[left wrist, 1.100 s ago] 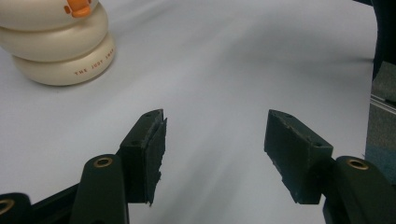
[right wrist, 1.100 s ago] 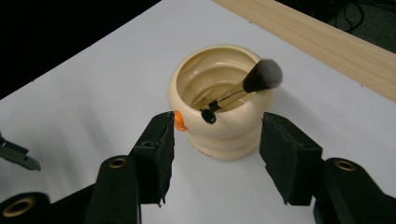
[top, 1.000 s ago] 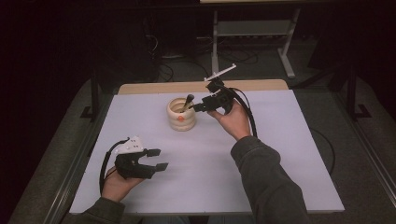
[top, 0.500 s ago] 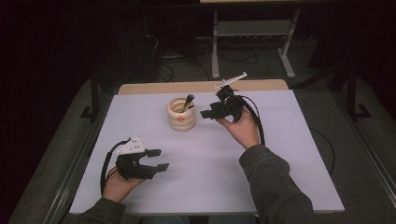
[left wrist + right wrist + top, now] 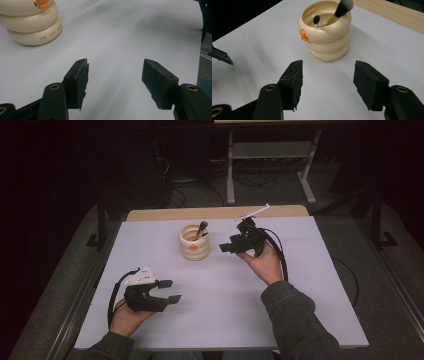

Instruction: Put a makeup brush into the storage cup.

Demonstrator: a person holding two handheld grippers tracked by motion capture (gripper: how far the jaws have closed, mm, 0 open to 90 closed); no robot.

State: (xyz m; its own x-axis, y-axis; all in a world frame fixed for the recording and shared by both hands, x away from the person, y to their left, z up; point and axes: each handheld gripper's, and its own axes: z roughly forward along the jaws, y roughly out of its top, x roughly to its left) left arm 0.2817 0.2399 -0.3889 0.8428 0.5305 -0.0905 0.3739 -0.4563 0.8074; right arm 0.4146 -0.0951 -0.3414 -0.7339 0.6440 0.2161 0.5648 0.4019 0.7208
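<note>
- Cup (image 5: 194, 243) is being seen standing upright on the table (image 5: 300, 320), toward 12 o'clock of its middle, just beside the right gripper (image 5: 227, 246) at that gripper's 9 o'clock.
- A brush (image 5: 342, 8) and a dark-tipped stick (image 5: 316, 19) are being held inside the cup, brush leaning on the rim.
- Orange knob (image 5: 303, 35) is being shown on the cup's side.
- Right gripper is being held released, jaws apart with nothing between them, having just been opening; the cup is being faced, not touched.
- Left gripper (image 5: 171, 291) is being held released too, jaws wide, empty, at 7 o'clock of the cup, well apart.
- In the left gripper view the cup is being seen at 11 o'clock.
</note>
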